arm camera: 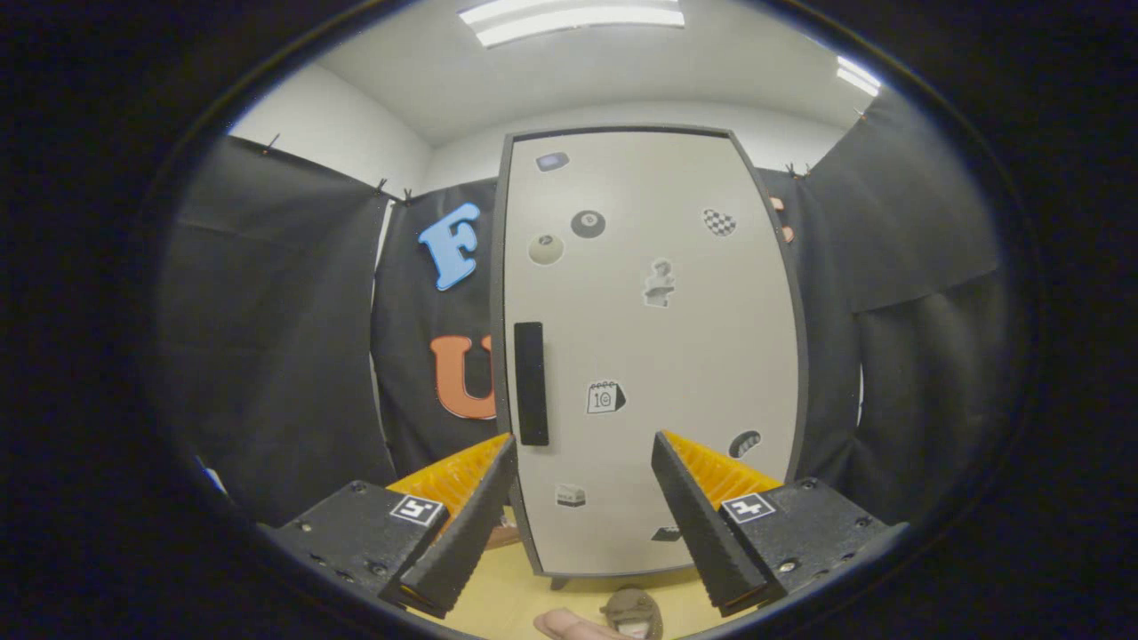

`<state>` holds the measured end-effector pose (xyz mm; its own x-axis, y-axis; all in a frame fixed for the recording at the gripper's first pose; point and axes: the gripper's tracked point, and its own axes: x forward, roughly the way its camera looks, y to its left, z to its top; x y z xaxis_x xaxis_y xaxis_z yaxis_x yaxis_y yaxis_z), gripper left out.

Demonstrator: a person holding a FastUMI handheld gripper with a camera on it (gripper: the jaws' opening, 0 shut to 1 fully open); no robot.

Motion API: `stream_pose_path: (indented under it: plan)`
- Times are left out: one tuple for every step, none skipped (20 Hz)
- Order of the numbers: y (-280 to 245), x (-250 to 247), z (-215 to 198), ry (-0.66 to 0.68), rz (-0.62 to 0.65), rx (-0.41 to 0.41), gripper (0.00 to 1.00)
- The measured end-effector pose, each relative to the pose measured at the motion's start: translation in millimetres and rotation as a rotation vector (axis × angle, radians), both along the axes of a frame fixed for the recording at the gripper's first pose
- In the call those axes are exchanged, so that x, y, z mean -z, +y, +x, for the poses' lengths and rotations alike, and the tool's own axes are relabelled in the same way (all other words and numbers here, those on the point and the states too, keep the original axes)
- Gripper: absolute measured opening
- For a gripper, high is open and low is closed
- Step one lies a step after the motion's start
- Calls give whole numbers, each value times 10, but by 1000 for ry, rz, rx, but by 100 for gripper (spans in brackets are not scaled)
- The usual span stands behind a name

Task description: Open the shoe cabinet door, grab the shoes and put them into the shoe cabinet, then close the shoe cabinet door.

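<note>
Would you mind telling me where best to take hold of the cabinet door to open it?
Probably the dark upright handle by the left edge of the closed door. Come straight on; the open gripper hangs ahead of it, so shift left and close the jaws across its narrow width.

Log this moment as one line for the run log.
door: shut | handle: ahead of fingers | gripper: open, empty | shoe: on floor

Black cloth walls (276,338) (ceiling lights (573,18))
</note>
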<state>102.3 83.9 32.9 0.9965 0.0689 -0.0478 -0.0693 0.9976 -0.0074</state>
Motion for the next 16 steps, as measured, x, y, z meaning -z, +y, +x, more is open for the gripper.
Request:
stream_pose_path:
  plan:
    - [81, 55, 101, 15, -5, -15, 99]
    - [163, 79, 214, 27, -8, -37, 99]
    - [252, 79, 332, 28, -8, -58, 99]
    - [310, 68, 427, 21, -8, -74, 99]
    - [372, 47, 513, 6, -8, -92, 99]
    - [416, 2, 616, -11, -26, -102, 99]
    - [404, -65, 726, -43, -55, -91, 99]
    - [373, -130, 850, -69, -93, -70, 99]
    - [363, -159, 950, -82, -116, -61, 99]
    - [386, -179, 1037, -80, -127, -71, 99]
    - [381, -200, 1116, -76, -120, -74, 99]
    - [406, -218, 1189, -68, -99, -85, 99]
    - [417, -205, 1258, -47, -83, -85, 98]
    - [395, -179, 1332, -21, -70, -65, 96]
    - [381, -109, 1397, 17, -60, -42, 94]
    - [403, -39, 1415, 63, -54, -34, 88]
